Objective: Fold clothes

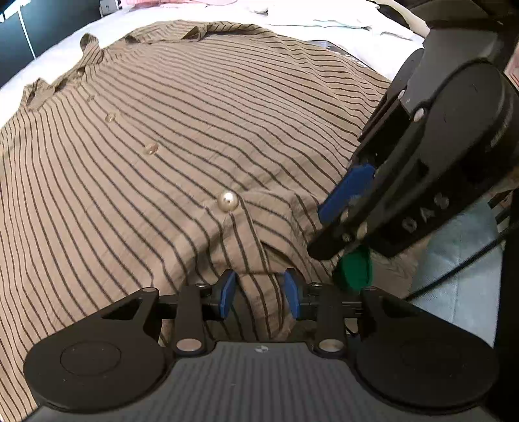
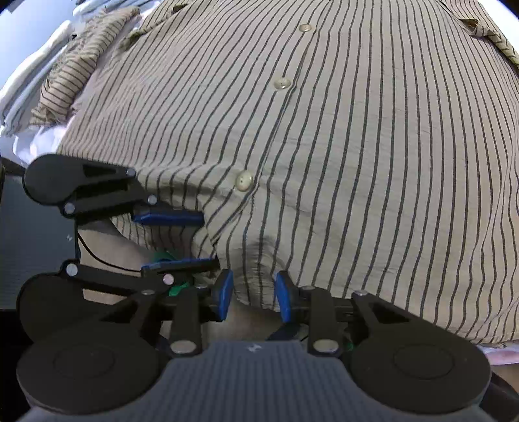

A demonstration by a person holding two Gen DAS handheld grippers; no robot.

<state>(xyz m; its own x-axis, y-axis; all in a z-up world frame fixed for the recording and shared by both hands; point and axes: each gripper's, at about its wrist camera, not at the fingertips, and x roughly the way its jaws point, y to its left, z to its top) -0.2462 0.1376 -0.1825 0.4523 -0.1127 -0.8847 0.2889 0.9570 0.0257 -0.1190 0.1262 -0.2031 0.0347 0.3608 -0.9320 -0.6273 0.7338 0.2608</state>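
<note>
Shirt (image 1: 181,136), striped, buttoned, is spread flat on the white bed (image 1: 340,29), its near hem bunched between the part-open pads of both the left gripper (image 1: 259,293) and right gripper (image 2: 253,297), side by side, likely placed for lifting the hem into a fold.

Raised letters "DAS" on the black body of the right hand-held gripper (image 1: 337,259) in the left wrist view, a small white mark on each camera's grey ribbed housing too small to read, no other legible text
</note>
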